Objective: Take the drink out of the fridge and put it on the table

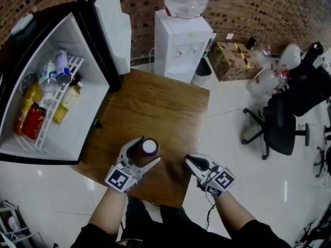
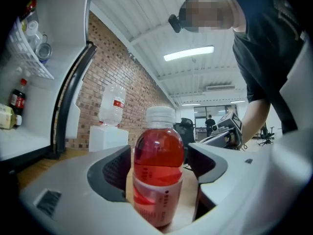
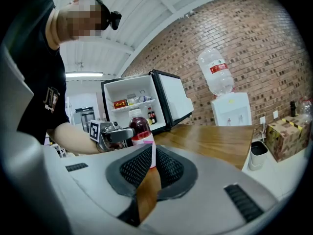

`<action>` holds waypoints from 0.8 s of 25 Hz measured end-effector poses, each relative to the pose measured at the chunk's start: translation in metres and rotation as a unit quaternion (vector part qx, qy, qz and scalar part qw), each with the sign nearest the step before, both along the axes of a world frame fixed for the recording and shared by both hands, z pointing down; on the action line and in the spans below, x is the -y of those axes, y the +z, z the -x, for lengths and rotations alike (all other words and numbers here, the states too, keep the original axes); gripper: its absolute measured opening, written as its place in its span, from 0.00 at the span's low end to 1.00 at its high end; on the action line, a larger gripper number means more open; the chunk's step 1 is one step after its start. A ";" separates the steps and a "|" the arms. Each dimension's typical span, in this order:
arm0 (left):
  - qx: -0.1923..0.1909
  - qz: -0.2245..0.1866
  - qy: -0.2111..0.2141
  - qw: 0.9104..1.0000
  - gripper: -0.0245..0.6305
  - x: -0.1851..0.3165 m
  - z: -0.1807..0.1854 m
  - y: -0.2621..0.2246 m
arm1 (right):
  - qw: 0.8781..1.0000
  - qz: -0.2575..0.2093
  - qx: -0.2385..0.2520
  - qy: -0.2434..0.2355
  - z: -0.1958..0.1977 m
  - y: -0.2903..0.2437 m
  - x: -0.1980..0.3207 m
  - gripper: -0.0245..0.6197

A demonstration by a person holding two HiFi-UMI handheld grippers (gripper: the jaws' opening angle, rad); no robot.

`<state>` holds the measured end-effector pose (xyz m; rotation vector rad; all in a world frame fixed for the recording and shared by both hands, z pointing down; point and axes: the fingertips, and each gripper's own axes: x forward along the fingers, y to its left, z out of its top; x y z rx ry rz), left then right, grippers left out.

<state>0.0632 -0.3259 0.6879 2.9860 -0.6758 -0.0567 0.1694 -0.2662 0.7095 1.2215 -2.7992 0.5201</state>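
Observation:
A red drink bottle [image 1: 147, 150] with a white cap stands upright on the wooden table [image 1: 155, 102], near its front edge. My left gripper [image 1: 146, 152] sits around the bottle [image 2: 158, 170]. Its jaws are open, and a thin gap shows on each side between pad and bottle. My right gripper [image 1: 190, 160] hovers over the table's front right corner, a short way right of the bottle. It is shut and holds nothing, with only a narrow slit between its pads [image 3: 166, 168]. In the right gripper view the bottle [image 3: 139, 129] stands just ahead between the left jaws.
The small fridge [image 1: 77, 118] stands open at the table's left, with several drinks [image 1: 33, 122] on its wire shelf. A water dispenser [image 1: 181, 40] stands behind the table. A cardboard box [image 1: 232, 61] and an office chair [image 1: 279, 125] are to the right on the tiled floor.

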 end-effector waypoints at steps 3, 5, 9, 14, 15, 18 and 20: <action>0.026 0.008 -0.043 0.999 0.58 -0.010 0.035 -0.010 | 1.000 0.002 -0.003 -0.006 -0.002 -0.012 -0.013 0.10; 0.042 0.017 -0.067 0.997 0.52 -0.026 0.066 -0.028 | 1.000 0.003 0.002 -0.016 -0.004 -0.025 -0.027 0.10; 0.037 0.043 -0.100 0.993 0.37 -0.078 0.115 -0.087 | 0.999 0.007 0.018 -0.045 -0.003 -0.060 -0.057 0.10; -0.049 0.083 -0.145 0.985 0.26 -0.136 0.169 -0.151 | 0.997 -0.011 0.011 -0.076 0.025 -0.105 -0.084 0.10; -0.057 0.084 -0.146 0.984 0.24 -0.147 0.180 -0.158 | 0.997 -0.014 0.010 -0.077 0.034 -0.115 -0.092 0.10; -0.070 0.083 -0.145 0.983 0.19 -0.186 0.224 -0.174 | 0.997 -0.021 0.002 -0.079 0.073 -0.140 -0.131 0.09; -0.072 0.090 -0.141 0.983 0.09 -0.216 0.258 -0.178 | 0.997 -0.024 -0.008 -0.076 0.104 -0.154 -0.163 0.05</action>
